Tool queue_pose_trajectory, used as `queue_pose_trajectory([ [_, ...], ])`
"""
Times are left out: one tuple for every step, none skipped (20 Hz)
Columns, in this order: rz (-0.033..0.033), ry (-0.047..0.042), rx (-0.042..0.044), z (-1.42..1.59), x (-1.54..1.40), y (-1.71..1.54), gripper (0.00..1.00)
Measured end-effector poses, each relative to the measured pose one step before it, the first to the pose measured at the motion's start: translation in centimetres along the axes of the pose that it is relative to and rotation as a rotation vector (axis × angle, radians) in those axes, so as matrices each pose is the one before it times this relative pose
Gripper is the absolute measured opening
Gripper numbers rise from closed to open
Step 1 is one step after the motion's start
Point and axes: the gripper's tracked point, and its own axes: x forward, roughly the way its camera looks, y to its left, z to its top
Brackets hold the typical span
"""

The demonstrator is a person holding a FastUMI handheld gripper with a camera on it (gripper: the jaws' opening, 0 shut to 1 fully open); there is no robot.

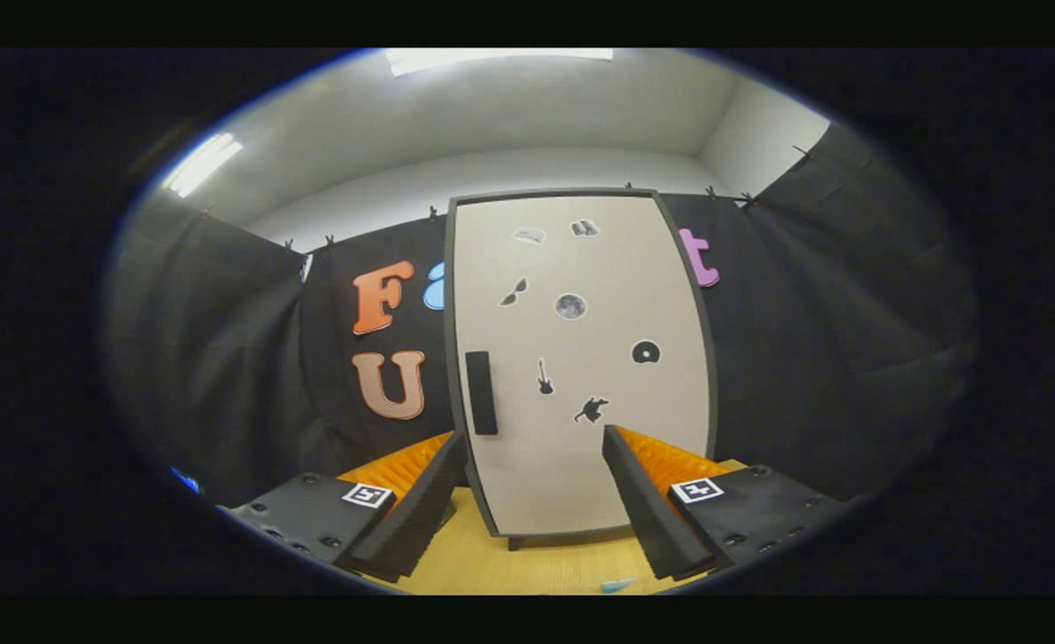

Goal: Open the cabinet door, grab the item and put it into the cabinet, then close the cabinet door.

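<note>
A tall cabinet [581,358] stands on the wooden table straight ahead of my gripper [536,438]. Its pale door is shut, framed in dark trim and dotted with several small black stickers. A dark vertical handle [481,392] sits near the door's left edge, just above and beside my left fingertip [456,447]. My gripper is open, its two fingers spread wide with nothing between them, and the lower part of the door shows in the gap. A small light-blue item [619,586] lies on the table close below the fingers, mostly cut off.
The wooden table [527,563] runs from under the fingers to the cabinet's foot. Black cloth walls close the booth behind and on both sides of the cabinet.
</note>
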Motion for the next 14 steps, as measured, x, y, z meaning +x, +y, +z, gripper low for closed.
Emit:
queue_pose_trajectory([
  [0.02710, 0.00274, 0.00452, 0.353, 1.192, 0.979, 0.97],
  [0.02640, -0.00228, 0.00076, 0.443, 1.306, 0.858, 0.96],
  [0.01441, 0.00094, -0.00674, 0.354, 1.542, 0.605, 0.95],
  [0.00110, 0.00857, -0.01719, 0.023, 1.880, 0.334, 0.95],
  [-0.00407, 0.01613, -0.01768, -0.330, 1.744, 0.120, 0.95],
  [-0.00347, 0.01358, -0.01328, -0.305, 1.795, 0.291, 0.95],
  [-0.00153, 0.00915, -0.00799, -0.314, 1.796, 0.110, 0.95],
  [-0.00011, 0.01414, -0.00378, -0.431, 1.619, 0.172, 0.95],
  [0.00221, 0.00949, 0.00616, -0.372, 1.533, 0.176, 0.96],
  [-0.00122, 0.01466, 0.00645, -0.377, 1.451, 0.174, 0.96],
  [-0.00187, 0.02224, 0.00280, -0.562, 1.359, -0.010, 0.96],
  [-0.00873, 0.01877, 0.00435, -0.523, 1.221, -0.146, 0.96],
  [-0.01204, 0.00653, 0.00140, -0.324, 1.104, -0.319, 0.96],
  [-0.00969, 0.00519, -0.00045, -0.187, 0.818, -0.175, 0.96],
])
